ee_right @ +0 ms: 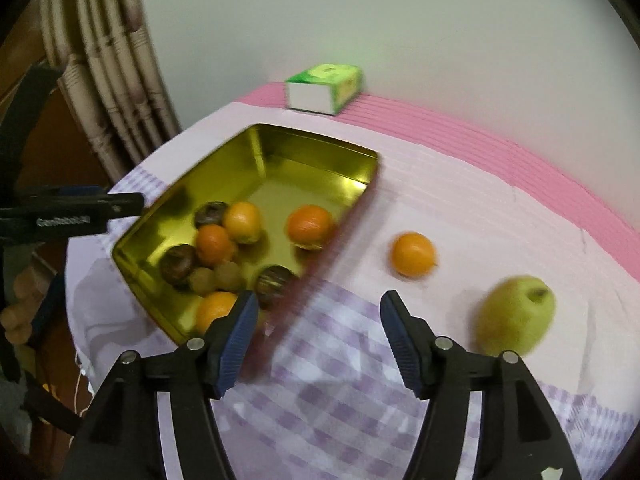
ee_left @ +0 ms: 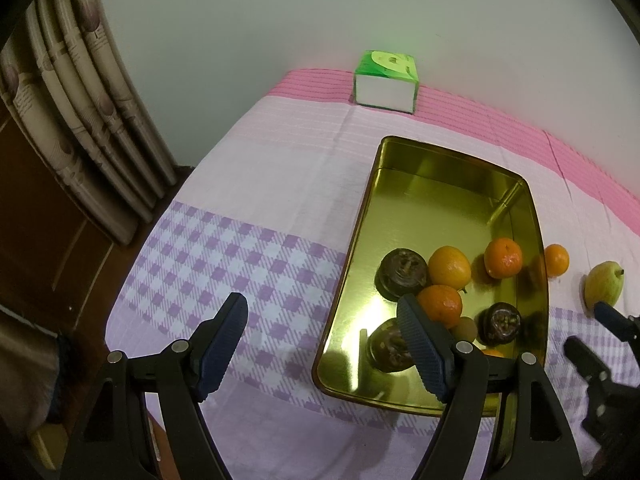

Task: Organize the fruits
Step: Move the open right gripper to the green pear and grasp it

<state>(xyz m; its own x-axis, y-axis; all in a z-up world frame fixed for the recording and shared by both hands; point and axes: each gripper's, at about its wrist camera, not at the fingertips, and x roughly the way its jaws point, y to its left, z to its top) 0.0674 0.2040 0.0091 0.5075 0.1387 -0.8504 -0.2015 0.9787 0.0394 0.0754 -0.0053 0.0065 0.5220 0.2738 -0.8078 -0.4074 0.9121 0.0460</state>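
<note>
A gold metal tray (ee_left: 360, 216) (ee_right: 320, 142) lies on the checked cloth. It holds several oranges (ee_left: 503, 258) (ee_right: 310, 226), dark brown round fruits (ee_left: 402, 272) (ee_right: 179, 266) and small greenish ones (ee_right: 216, 278). Outside it, to the right, lie one orange (ee_right: 413, 255) (ee_left: 557, 260) and a green pear-like fruit (ee_right: 516, 316) (ee_left: 604, 284). My left gripper (ee_left: 320, 304) is open and empty, over the cloth at the tray's left rim. My right gripper (ee_right: 320, 300) (ee_left: 586, 326) is open and empty, above the cloth just right of the tray, short of the loose orange.
A green and white tissue box (ee_left: 386, 82) (ee_right: 326, 88) stands at the table's far edge by the wall. A patterned curtain (ee_left: 80, 120) hangs at the left, past the table's left edge. The right wrist view is blurred.
</note>
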